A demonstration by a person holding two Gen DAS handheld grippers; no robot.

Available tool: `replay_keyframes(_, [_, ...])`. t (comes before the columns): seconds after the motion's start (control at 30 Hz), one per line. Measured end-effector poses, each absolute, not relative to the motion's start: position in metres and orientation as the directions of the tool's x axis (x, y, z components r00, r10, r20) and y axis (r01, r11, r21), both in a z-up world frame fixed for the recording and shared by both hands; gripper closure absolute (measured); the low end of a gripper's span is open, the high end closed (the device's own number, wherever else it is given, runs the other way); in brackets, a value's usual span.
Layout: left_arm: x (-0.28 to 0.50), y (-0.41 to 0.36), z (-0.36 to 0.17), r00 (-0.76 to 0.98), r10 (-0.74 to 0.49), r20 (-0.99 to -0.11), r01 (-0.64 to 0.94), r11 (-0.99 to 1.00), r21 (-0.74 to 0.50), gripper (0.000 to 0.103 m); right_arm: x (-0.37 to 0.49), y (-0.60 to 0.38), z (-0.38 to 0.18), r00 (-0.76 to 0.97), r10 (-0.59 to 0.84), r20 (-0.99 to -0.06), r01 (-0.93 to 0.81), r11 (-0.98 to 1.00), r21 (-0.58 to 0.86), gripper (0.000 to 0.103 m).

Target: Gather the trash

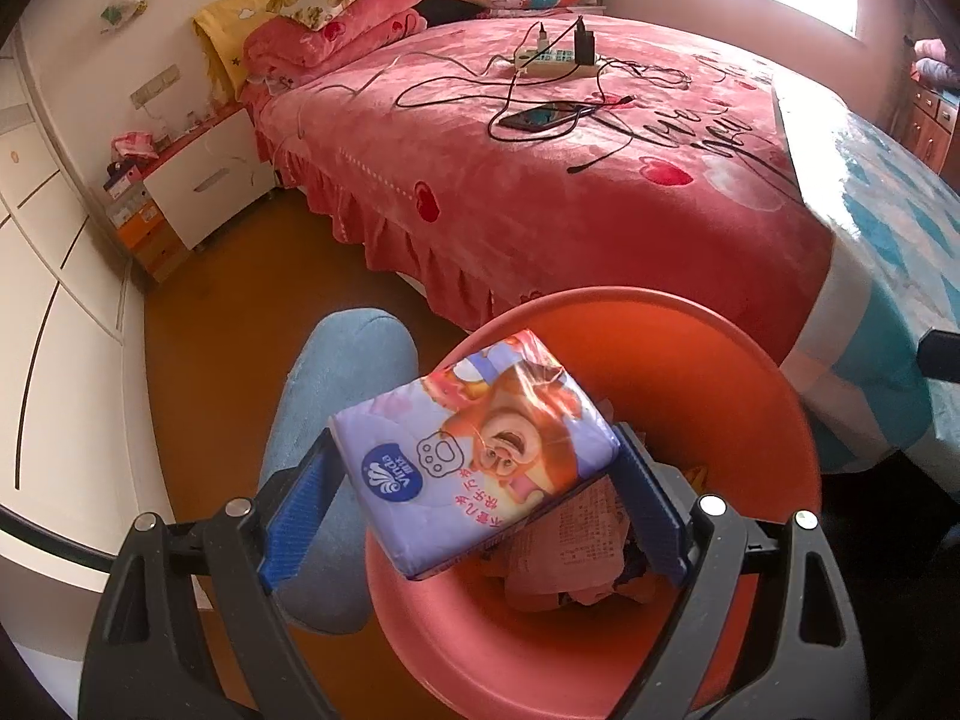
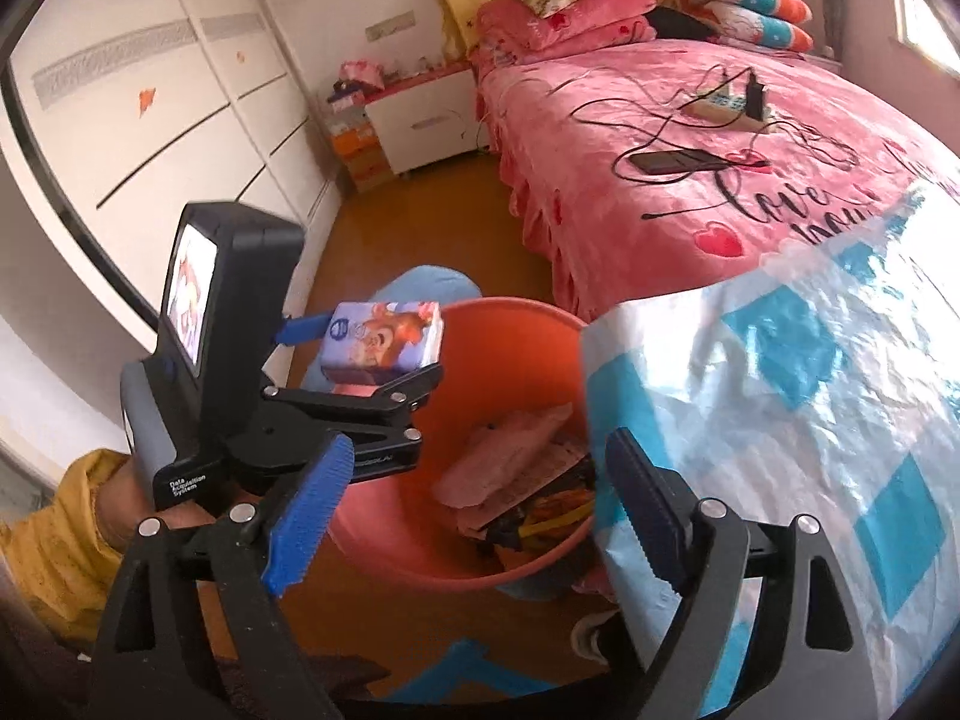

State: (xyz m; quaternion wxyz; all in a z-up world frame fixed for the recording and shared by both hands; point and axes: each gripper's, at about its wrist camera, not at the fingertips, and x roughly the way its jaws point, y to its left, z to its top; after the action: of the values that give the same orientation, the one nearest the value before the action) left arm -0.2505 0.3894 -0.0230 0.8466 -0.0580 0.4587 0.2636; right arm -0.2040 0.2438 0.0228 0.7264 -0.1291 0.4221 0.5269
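A purple cartoon-printed tissue pack (image 1: 480,450) hangs over the orange bin (image 1: 690,360), gripped across its width by the blue pads of my left gripper (image 1: 474,435). The right wrist view shows the same pack (image 2: 381,342) in the left gripper (image 2: 372,360) above the bin's near rim (image 2: 510,312). Crumpled pink paper and wrappers (image 2: 510,468) lie at the bottom of the bin. My right gripper (image 2: 474,516) stands open above the bin with nothing between its fingers. Its right finger (image 2: 642,510) is close to the edge of a table's plastic cloth.
A table with a blue-and-white plastic cloth (image 2: 780,390) stands right of the bin. Behind is a bed with a pink cover (image 1: 540,210) carrying a power strip, cables and a phone (image 1: 540,117). A blue plush thing (image 1: 336,372) lies left of the bin. A yellow sleeve (image 2: 54,528) holds the left gripper.
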Motion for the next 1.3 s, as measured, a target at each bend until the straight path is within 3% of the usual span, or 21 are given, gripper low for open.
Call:
replay_keyframes(0.4, [-0.25,0.371,0.011,0.471,0.427,-0.772,-0.493,0.853,0.17,0.015,-0.162,0.186,0.036,0.164,0.697,-0.698,-0.769,0.533,0.352,0.014])
replay_keyframes(1.0, [-0.217,0.311,0.068,0.582,0.422,-0.695,-0.41,0.89,0.198,0.014,-0.139,0.097,0.048,0.369,0.657,-0.658,-0.646,0.69,0.327,0.014])
replay_keyframes(1.1, [-0.206,0.293,0.077,0.612,0.408,-0.677,-0.378,0.903,0.203,0.009,-0.136,0.079,0.05,0.412,0.641,-0.648,-0.622,0.717,0.314,0.014])
replay_keyframes(1.3, [-0.18,0.251,0.089,0.663,0.366,-0.653,-0.302,0.929,0.214,0.008,-0.131,0.042,0.055,0.491,0.606,-0.626,-0.573,0.766,0.292,0.014])
